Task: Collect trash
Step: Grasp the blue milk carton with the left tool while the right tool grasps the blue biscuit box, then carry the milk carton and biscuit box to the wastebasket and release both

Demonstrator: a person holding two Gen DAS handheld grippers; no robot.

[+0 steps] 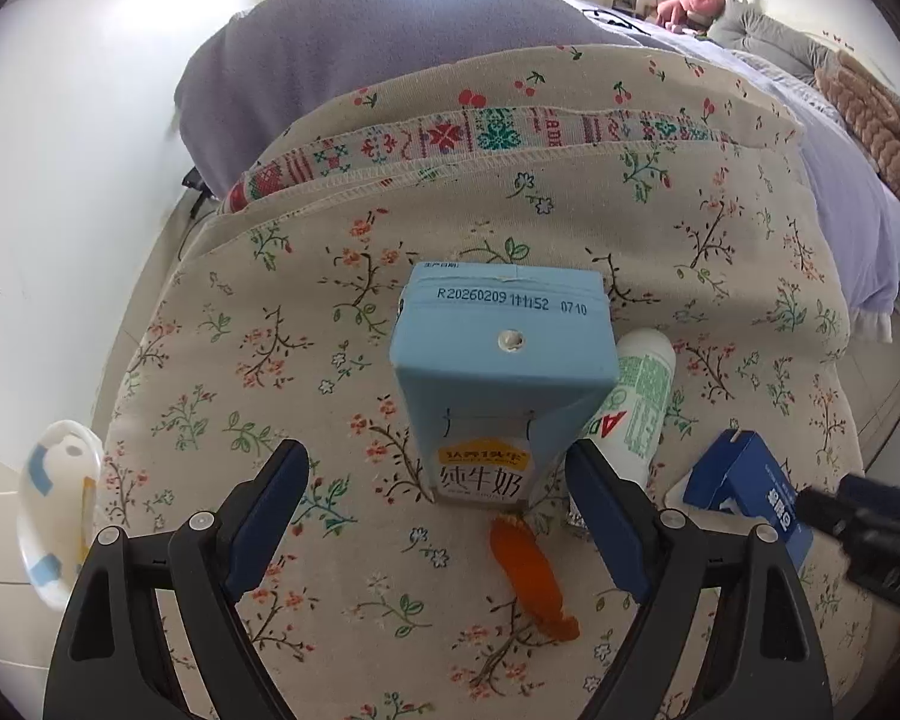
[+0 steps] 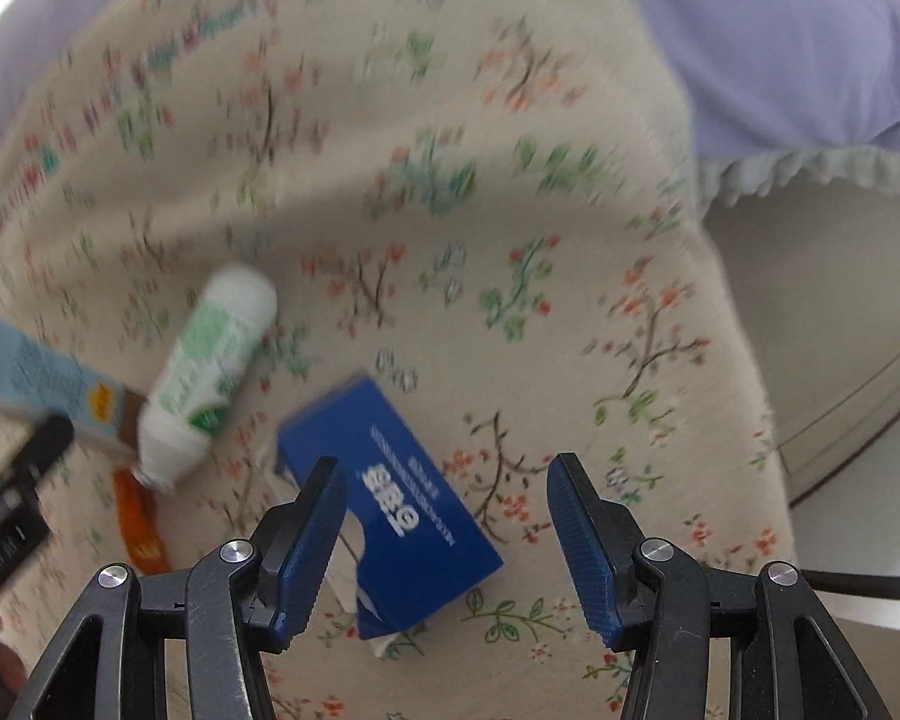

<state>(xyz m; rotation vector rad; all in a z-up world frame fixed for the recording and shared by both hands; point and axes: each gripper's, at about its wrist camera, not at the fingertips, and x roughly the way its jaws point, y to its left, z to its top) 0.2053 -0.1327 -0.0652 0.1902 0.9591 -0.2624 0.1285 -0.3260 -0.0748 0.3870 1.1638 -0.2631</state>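
Left claw (image 1: pixel 435 504): spread wide, nothing gripped, the upright light-blue milk carton (image 1: pixel 501 384) framed between its fingers. Right claw (image 2: pixel 447 525): spread wide, nothing gripped, positioned over the dark-blue box (image 2: pixel 390 492). White bottle (image 1: pixel 636 402) laid beside the carton; orange wrapper (image 1: pixel 531 576) laid near. All set on the floral cloth (image 1: pixel 270 360).

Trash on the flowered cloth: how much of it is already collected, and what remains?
Nothing looks collected yet. The milk carton, white bottle, orange wrapper and blue box all lie or stand on the flowered cloth. In hand: nothing; the left gripper is open around the carton's base, the right gripper open over the box. All four pieces are left. No bin is visible.
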